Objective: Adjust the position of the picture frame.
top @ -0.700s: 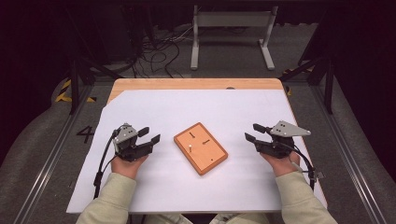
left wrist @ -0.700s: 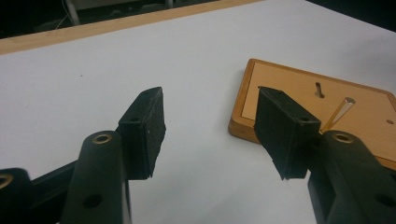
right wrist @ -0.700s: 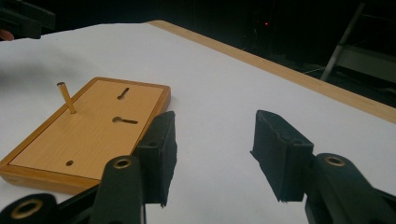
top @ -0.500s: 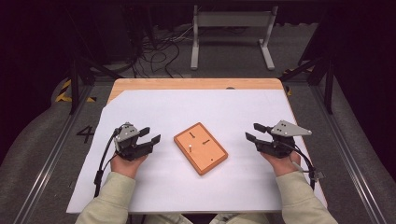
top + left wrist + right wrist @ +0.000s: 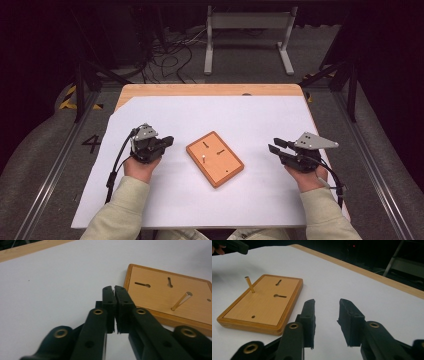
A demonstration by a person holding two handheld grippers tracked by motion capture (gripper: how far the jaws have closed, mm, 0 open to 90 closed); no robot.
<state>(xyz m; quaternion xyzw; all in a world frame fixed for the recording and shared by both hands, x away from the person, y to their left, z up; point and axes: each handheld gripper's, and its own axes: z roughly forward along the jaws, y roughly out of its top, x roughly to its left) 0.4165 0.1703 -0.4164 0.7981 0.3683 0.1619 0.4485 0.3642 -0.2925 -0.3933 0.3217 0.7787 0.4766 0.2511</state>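
Tools [image 5: 167, 141] [image 5: 274, 146] low, flanking wooden board [image 5: 215, 158].

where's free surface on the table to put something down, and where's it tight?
Free: the wide strip of white sheet between the wooden board and the table's far wooden edge, and the near strip between the board and the sleeves. Tighter: the gaps beside the board, with the shut left gripper on one side and the open right gripper on the other.

In the left gripper view, the wooden board [image 5: 172, 297] runs off the picture's right edge, so its far corner is cut away. In the high view, its small holes are too tiny to read. The person's forearms leave the bottom edge.
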